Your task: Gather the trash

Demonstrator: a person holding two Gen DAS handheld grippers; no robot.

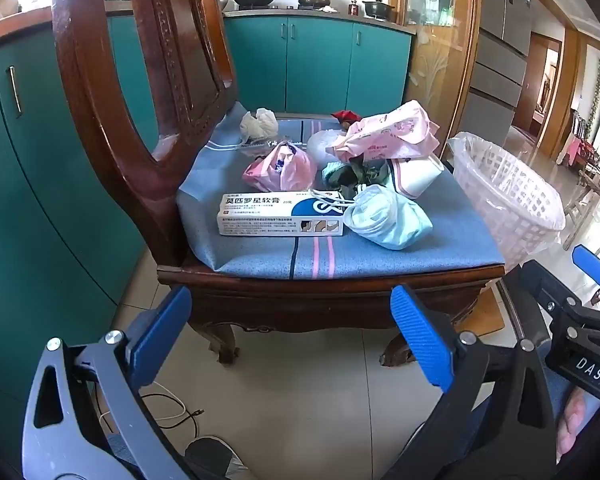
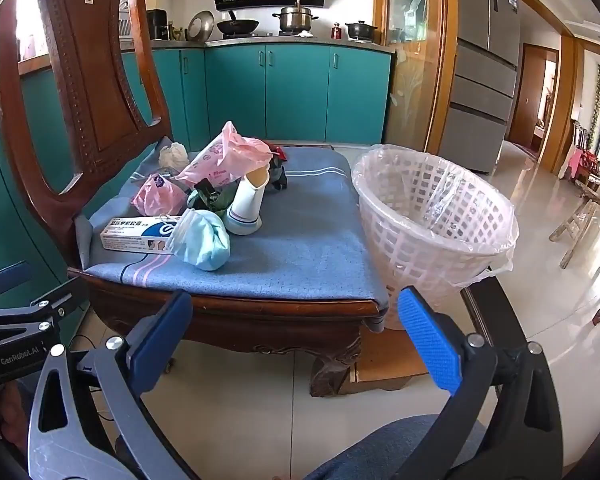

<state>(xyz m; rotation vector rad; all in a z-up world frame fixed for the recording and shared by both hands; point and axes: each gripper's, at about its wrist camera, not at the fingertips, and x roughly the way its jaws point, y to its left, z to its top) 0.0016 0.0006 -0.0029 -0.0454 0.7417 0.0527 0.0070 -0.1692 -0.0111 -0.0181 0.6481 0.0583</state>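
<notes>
Nothing picked up yet — both claws spread wide and empty, hanging short of the chair's front edge: left gripper [image 1: 290, 336], right gripper [image 2: 296, 336]. Best to begin with the nearest, loosest piece, probably the crumpled blue face mask [image 1: 388, 216], lying at the front of the heap and touching the end of the ointment box [image 1: 280, 214]. Worth coming down from above with the jaws straddling the bulk of the mask, not its thin ear loops, then closing firmly, since soft fabric likely squashes and slips. Then across to the white lattice basket [image 2: 432, 216], lined with a clear bag and standing just beside the chair on the right, mouth open and apparently empty. Right claw looks the handier for that carry, being on the basket's side. As for the trash itself: a cluster on the blue seat cushion [image 1: 440, 248] toward the backrest — a knotted pink plastic bag [image 1: 280, 168], a larger pink printed wrapper [image 1: 388, 136] draped over dark green scraps, a tipped white paper cup [image 2: 246, 204], a wad of whitish tissue [image 1: 258, 122] well back. Mostly light, crumpled, easily dragged along together, so one item per grab.
</notes>
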